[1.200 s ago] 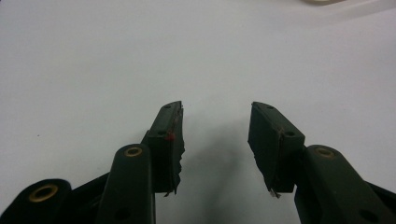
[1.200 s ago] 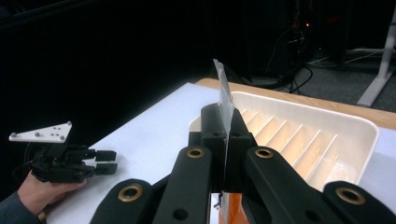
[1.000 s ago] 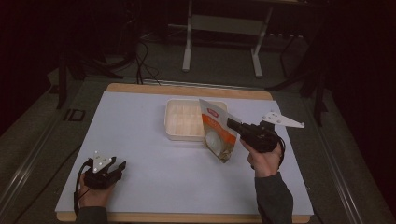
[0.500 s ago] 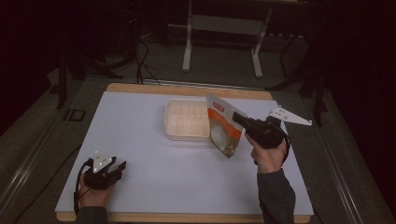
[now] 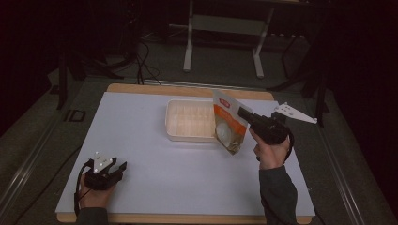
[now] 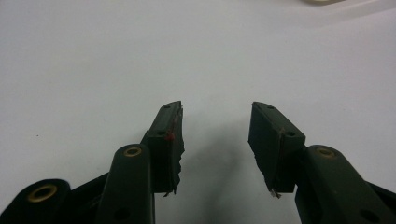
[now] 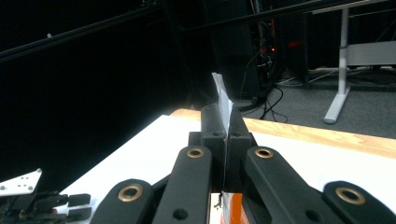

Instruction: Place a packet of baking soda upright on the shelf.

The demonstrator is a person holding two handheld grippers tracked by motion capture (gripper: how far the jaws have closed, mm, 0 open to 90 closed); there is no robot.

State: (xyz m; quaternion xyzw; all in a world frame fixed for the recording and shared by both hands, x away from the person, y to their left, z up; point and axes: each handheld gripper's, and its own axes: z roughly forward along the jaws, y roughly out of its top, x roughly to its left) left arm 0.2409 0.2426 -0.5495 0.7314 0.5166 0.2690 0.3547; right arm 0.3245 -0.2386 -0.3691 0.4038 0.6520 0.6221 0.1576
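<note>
An orange and white pouch [image 5: 228, 124] hangs tilted over the right end of a translucent plastic container [image 5: 190, 121] at the middle of the table. My right gripper [image 5: 241, 112] is shut on the pouch's upper edge, held up by a hand coming in from the right. In the right gripper view the jaws [image 7: 225, 123] pinch the thin white pouch edge [image 7: 223, 95], which sticks up between them. My left gripper [image 5: 119, 167] rests on the mat at the front left. Its jaws [image 6: 215, 126] stand open over bare white surface with nothing between them.
A white mat [image 5: 141, 140] covers the wooden table [image 5: 187, 89]. A metal stand's legs [image 5: 223, 51] rise on the dark floor behind the table. Bare mat lies between the two hands and in front of the container.
The right hand has carried the pouch slightly to the right, from over the container towards its right end. The left gripper has stayed put.
</note>
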